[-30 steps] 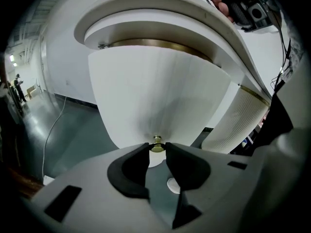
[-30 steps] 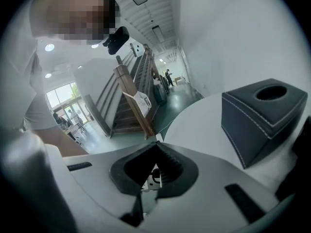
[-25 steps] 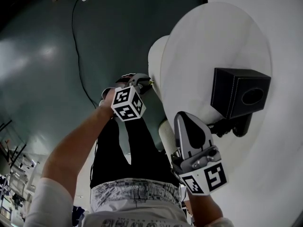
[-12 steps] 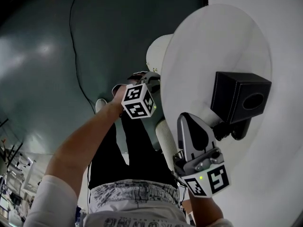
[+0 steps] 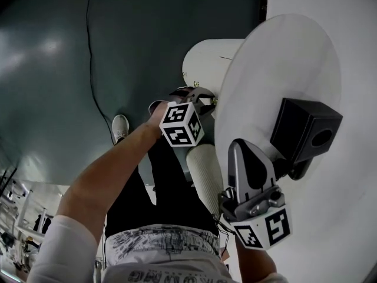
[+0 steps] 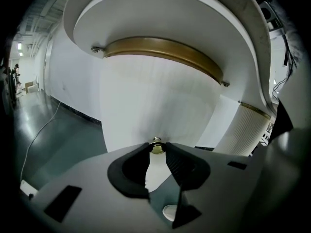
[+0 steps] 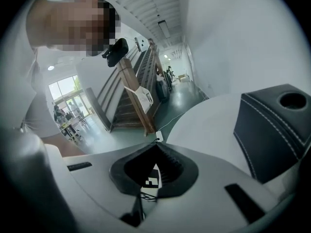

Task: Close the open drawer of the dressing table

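Left gripper view: left gripper [image 6: 157, 150] pinches the brass knob [image 6: 156, 143], jaws half apart
Drawer [image 5: 206, 61]: sticks out from under the table top [image 5: 277, 58]
Right gripper [image 7: 156, 144]: jaws together, empty
Left to do: push drawer fully in

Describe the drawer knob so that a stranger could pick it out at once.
Start at the round white tabletop and drop to the curved white drawer front under it. On it sits a small knob, clamped between the tips of the left gripper. It is the only round brass button there; the other brass parts are long curved strips.
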The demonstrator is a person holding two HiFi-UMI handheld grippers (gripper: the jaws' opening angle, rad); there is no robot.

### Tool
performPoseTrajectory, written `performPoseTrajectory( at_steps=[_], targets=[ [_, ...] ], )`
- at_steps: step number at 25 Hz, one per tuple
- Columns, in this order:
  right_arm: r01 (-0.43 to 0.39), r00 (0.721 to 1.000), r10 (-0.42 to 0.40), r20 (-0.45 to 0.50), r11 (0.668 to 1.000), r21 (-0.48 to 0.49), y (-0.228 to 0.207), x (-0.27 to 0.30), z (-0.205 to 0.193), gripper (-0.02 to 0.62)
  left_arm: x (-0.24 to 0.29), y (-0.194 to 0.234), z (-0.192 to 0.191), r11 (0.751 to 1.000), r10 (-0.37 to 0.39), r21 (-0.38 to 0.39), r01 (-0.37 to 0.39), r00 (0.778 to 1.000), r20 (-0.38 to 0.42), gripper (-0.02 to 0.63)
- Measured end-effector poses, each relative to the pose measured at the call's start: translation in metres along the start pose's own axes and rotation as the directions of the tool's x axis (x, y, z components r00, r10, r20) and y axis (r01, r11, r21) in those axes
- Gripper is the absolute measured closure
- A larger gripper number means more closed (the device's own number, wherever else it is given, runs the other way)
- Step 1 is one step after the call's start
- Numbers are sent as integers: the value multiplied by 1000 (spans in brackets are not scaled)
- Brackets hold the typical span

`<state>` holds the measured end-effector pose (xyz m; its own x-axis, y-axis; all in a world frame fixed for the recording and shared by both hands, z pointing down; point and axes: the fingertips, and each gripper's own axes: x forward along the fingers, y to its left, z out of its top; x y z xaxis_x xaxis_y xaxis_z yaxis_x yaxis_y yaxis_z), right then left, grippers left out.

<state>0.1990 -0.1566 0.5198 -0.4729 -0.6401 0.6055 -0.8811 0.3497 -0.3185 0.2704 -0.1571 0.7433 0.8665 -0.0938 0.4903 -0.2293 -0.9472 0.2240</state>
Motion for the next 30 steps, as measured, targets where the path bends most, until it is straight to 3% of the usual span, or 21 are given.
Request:
performPoseTrajectory(
  at_steps=[18, 30],
  targets=[
    [10, 1000, -10, -17, 1000, -25, 17, 20, 4, 588, 9, 1, 4, 998, -30, -53, 32, 999, 34, 468],
    [9, 1000, -9, 9, 999, -35, 25, 21, 0, 588, -23, 5, -2, 998, 17, -63, -16, 1000, 14, 454]
  ],
)
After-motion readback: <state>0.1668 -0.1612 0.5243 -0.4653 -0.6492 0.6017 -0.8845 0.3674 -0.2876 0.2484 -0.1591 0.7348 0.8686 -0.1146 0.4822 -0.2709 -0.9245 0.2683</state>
